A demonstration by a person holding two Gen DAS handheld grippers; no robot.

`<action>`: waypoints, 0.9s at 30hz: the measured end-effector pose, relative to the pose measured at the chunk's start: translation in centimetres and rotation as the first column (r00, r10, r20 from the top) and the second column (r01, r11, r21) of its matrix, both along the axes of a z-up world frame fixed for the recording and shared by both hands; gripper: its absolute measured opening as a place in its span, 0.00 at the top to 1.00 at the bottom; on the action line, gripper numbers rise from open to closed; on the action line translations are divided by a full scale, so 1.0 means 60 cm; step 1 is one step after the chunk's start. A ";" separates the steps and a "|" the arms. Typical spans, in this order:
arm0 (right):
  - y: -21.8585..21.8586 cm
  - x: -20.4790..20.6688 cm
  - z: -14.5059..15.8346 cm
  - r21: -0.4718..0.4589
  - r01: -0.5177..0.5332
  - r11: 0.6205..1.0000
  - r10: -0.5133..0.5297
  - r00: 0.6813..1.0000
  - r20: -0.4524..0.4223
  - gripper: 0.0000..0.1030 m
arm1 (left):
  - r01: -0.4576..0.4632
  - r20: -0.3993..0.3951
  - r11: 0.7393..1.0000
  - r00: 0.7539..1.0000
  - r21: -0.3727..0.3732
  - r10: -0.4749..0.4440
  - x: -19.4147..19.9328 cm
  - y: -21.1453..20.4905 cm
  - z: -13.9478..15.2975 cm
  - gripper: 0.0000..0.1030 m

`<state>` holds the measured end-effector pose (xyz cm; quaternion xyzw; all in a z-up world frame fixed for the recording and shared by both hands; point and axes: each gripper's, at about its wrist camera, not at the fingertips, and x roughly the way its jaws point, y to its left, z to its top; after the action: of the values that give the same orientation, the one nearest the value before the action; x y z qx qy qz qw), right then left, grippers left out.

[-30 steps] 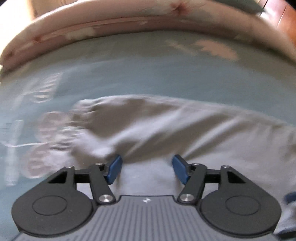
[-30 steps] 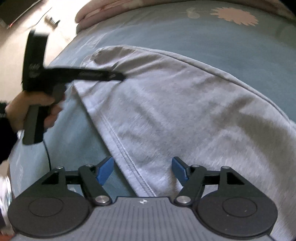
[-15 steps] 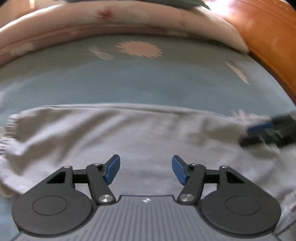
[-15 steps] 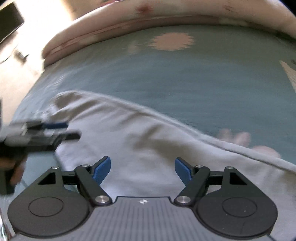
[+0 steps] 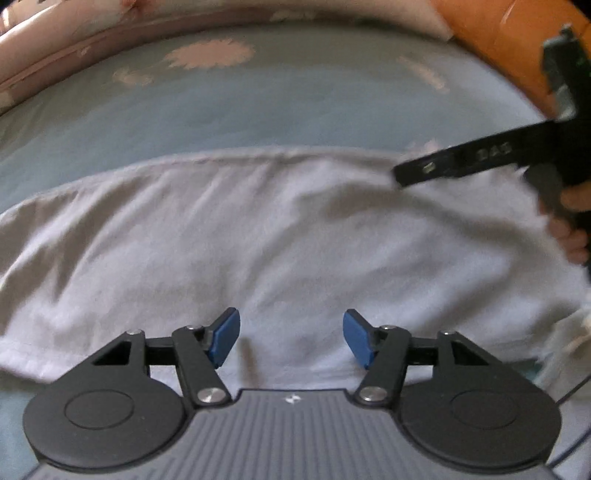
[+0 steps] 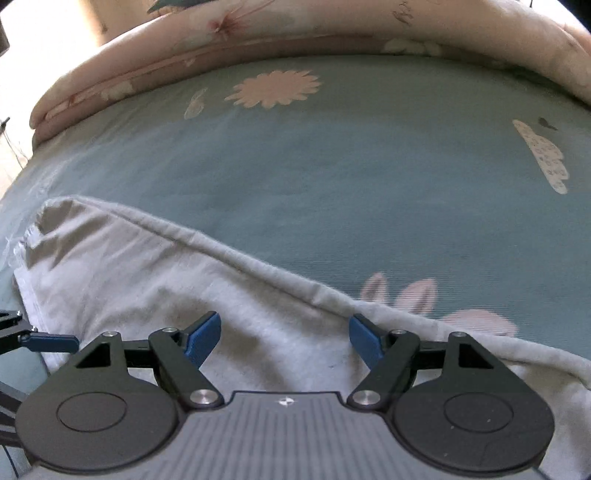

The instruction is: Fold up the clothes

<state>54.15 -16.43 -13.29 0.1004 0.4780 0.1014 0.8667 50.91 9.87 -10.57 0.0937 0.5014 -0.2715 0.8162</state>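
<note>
Both the left gripper (image 5: 291,339) and right gripper (image 6: 284,341) hung wide open over the grey garment (image 5: 258,240), gripping nothing. Looked like between folds; next up, I'd guess, was pinching an edge.

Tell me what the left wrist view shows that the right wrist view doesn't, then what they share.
Only the left wrist view: the hand holding the right gripper's handle, and an orange surface at the upper right. Only the right wrist view: the full daisy print, and the garment's far hem running diagonally. Both: the grey garment on the blue bedsheet, the pink quilt behind, open jaws on each gripper.
</note>
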 end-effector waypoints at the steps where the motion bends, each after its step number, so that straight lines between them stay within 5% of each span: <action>1: -0.008 -0.002 0.002 0.044 -0.001 0.999 0.001 1.000 -0.008 0.22 | 0.020 -0.006 0.999 1.000 -0.032 -0.020 -0.002 -0.008 0.003 0.40; 6: -0.022 0.010 -0.021 0.074 -0.013 0.997 0.015 0.999 -0.032 0.22 | 0.127 -0.048 0.982 0.990 -0.140 -0.135 -0.022 -0.052 -0.009 0.40; 8: -0.029 0.019 -0.023 0.057 -0.011 0.998 0.011 1.000 0.000 0.22 | 0.133 -0.132 0.982 0.980 -0.131 -0.150 -0.027 -0.057 -0.034 0.38; 14: -0.036 0.035 0.010 -0.070 -0.014 0.997 0.015 1.000 0.019 0.22 | 0.166 -0.159 0.984 0.972 -0.064 -0.174 -0.046 -0.049 -0.021 0.38; 17: -0.053 0.007 0.036 -0.102 -0.017 0.995 0.020 0.999 0.032 0.21 | 0.170 -0.134 0.985 0.976 -0.026 -0.172 -0.042 -0.055 -0.004 0.38; 22: -0.088 -0.056 0.067 -0.280 -0.002 0.960 0.000 1.000 -0.007 0.20 | 0.168 -0.092 0.985 0.981 -0.041 -0.171 -0.039 -0.098 0.010 0.38; 27: -0.134 -0.122 0.087 -0.335 0.058 0.940 -0.081 0.995 -0.055 0.05 | 0.206 -0.030 0.978 0.978 -0.021 -0.206 -0.068 -0.154 -0.001 0.38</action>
<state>46.85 -24.47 -8.08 -0.0273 0.5134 -0.0149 0.8576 46.81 0.66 -10.64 0.1334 0.4993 -0.3606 0.7764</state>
